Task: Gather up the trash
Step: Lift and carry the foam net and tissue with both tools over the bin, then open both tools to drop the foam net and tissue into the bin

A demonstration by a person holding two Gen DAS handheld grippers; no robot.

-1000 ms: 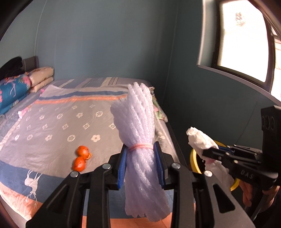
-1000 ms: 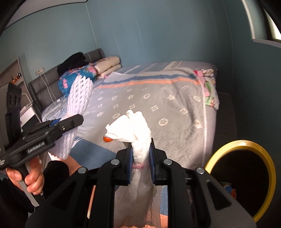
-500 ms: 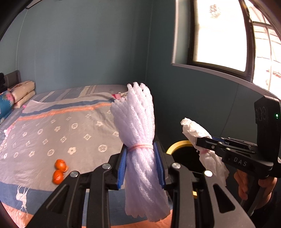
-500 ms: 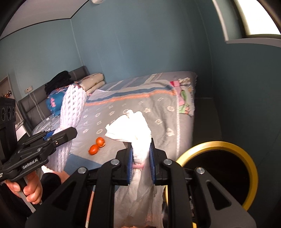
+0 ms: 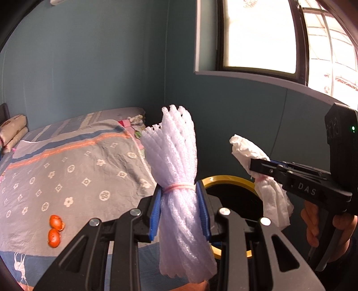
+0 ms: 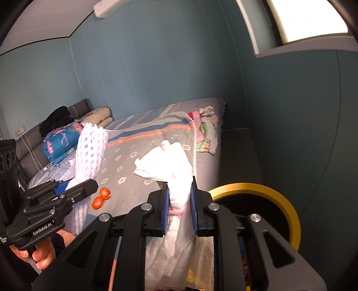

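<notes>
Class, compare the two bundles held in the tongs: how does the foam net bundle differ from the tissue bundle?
The foam net bundle is ribbed and full of holes; the tissue bundle is smooth, crumpled paper. The foam net bundle is taller and thicker than the tissue bundle. The left tongs grip the foam net bundle; the right tongs grip the tissue bundle. Both are white, upright and tied with a pink band.

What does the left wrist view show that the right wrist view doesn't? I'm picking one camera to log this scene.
Only the left wrist view: the window panes and the hand holding the right tool.

Only the right wrist view: the headboard, black clothes, blue floral bedding and wall air conditioner.

Both: foam net bundle, tied tissue wad, yellow-rimmed bin, orange peels, patterned bedspread.
</notes>
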